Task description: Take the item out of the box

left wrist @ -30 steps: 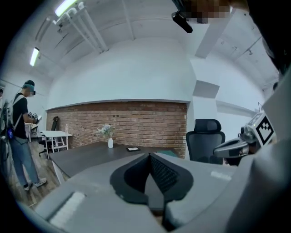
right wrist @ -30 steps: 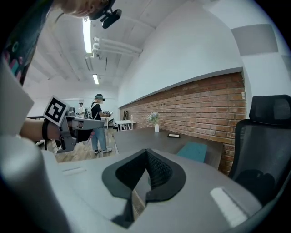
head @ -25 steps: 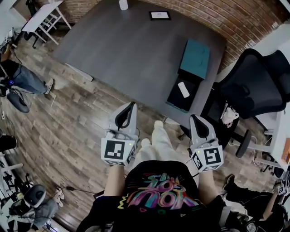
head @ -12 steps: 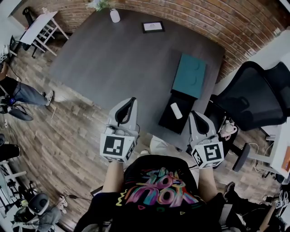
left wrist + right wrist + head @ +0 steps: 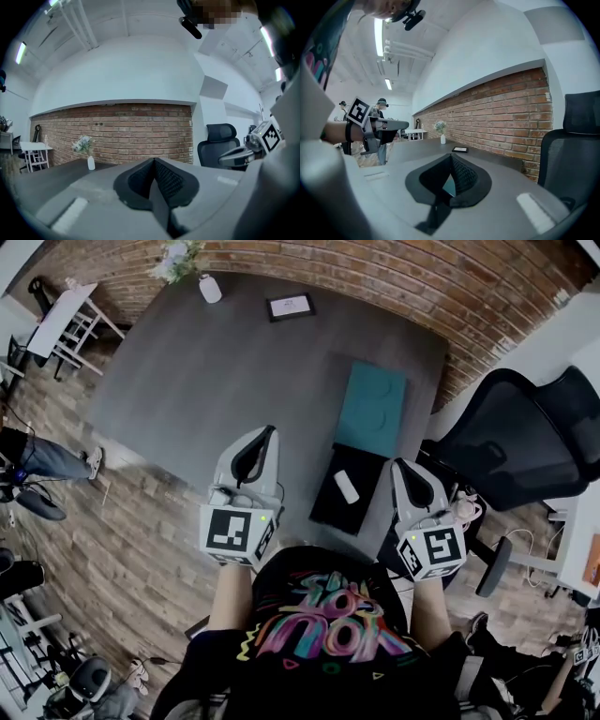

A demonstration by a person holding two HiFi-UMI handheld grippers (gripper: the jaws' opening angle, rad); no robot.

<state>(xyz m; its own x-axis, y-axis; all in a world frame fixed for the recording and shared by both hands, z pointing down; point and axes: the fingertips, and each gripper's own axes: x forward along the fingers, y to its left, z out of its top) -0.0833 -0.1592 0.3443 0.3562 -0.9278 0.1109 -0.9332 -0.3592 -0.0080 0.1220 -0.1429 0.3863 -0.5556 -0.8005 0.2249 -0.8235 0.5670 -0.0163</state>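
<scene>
Box (image 5: 327,510), white item (image 5: 347,487) inside, nearer left gripper (image 5: 263,435) and right gripper (image 5: 403,468) than before.

- Black-and-white square code markers are carried on the cubes of the left gripper (image 5: 269,431) and the right gripper (image 5: 402,466); no letters or digits are formed by them.
- Colourful graffiti-style lettering is printed on the person's black shirt (image 5: 323,629); it cannot be read with certainty.
- Print on the framed card (image 5: 289,306) on the table is too small to be read.
</scene>
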